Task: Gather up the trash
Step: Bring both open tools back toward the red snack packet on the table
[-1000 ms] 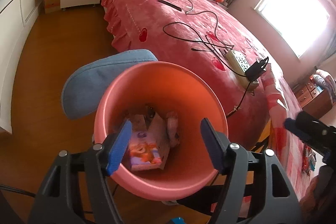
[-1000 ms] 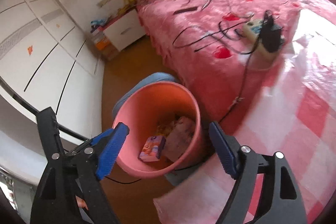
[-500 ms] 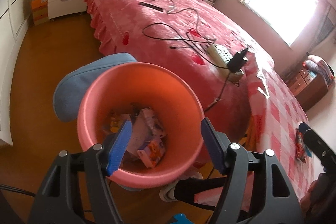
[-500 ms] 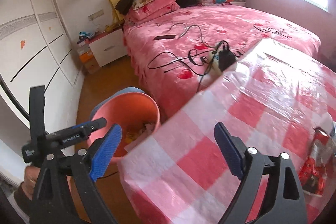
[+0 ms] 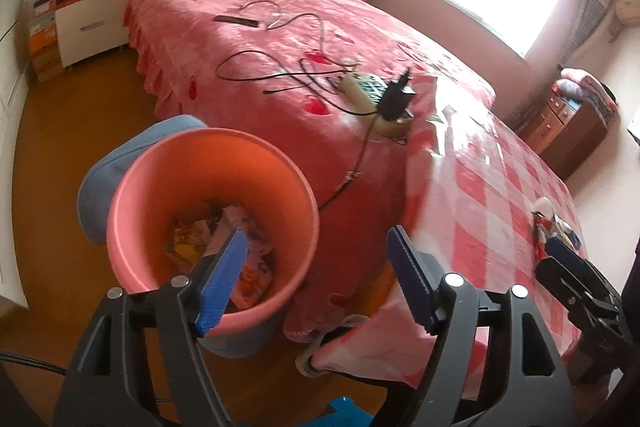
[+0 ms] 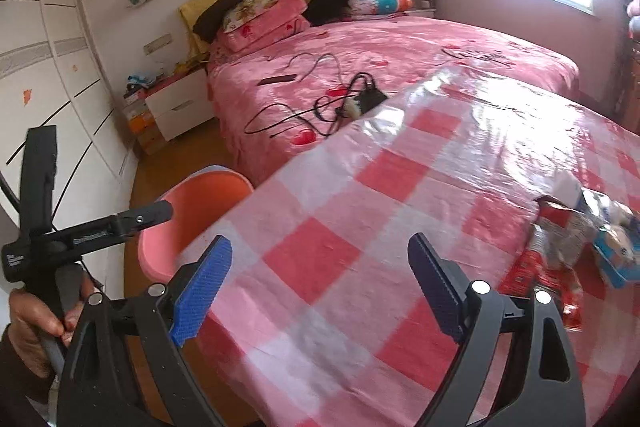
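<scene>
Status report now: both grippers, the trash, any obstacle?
Left gripper and right gripper open, empty. Wrappers on checkered table; pink bin part filled. No obstacle.

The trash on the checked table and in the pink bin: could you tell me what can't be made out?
- Wrappers, right wrist view: blurred, cut off by the picture's right edge.
- Pink bin contents, left wrist view: partly behind the left gripper.
- Bin, right wrist view: mostly behind the table.
</scene>
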A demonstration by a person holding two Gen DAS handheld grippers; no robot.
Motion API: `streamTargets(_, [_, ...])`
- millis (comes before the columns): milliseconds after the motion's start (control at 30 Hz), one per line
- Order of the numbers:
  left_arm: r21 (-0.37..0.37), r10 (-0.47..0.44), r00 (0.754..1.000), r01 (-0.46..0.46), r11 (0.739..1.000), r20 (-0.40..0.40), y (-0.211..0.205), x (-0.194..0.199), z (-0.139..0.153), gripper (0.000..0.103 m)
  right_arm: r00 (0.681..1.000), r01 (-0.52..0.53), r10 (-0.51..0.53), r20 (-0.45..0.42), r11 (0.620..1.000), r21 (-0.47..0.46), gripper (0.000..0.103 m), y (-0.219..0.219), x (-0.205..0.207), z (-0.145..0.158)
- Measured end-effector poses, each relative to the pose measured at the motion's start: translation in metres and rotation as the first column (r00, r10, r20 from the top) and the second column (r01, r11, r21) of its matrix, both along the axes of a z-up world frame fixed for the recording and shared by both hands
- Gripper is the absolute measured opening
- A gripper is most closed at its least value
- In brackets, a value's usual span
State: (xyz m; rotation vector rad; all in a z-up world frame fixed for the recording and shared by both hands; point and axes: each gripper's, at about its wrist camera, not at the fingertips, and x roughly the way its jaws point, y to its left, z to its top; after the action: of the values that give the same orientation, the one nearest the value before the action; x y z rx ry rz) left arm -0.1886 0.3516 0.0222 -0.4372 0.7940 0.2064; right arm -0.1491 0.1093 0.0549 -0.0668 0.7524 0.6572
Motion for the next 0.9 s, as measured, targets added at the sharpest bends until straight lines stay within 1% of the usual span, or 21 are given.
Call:
streamTargets(233, [0.033, -0.067, 0.998, 0.066, 0.997, 0.005, -0.035, 0.004, 0.013, 0.074, 0.999, 0.037, -0.036, 0.034, 0.999, -0.028, 0.089, -0.022, -0.001, 0.001])
streamTargets(533, [0.077, -0.127, 0.992, 0.126, 0.989, 0.002, -0.07, 0.007, 0.025, 0.075, 0.997, 0.072, -0.072, 0.018, 0.997, -0.016, 0.089, -0.044, 0.004, -0.002])
streamTargets(900, [0.113, -0.196, 0.98, 0.197, 0.974, -0.02, -0.114, 0.011, 0.03, 0.075, 0.992, 0.123, -0.122, 0.036, 0.992, -0.034, 0.089, -0.072, 0.006, -0.004])
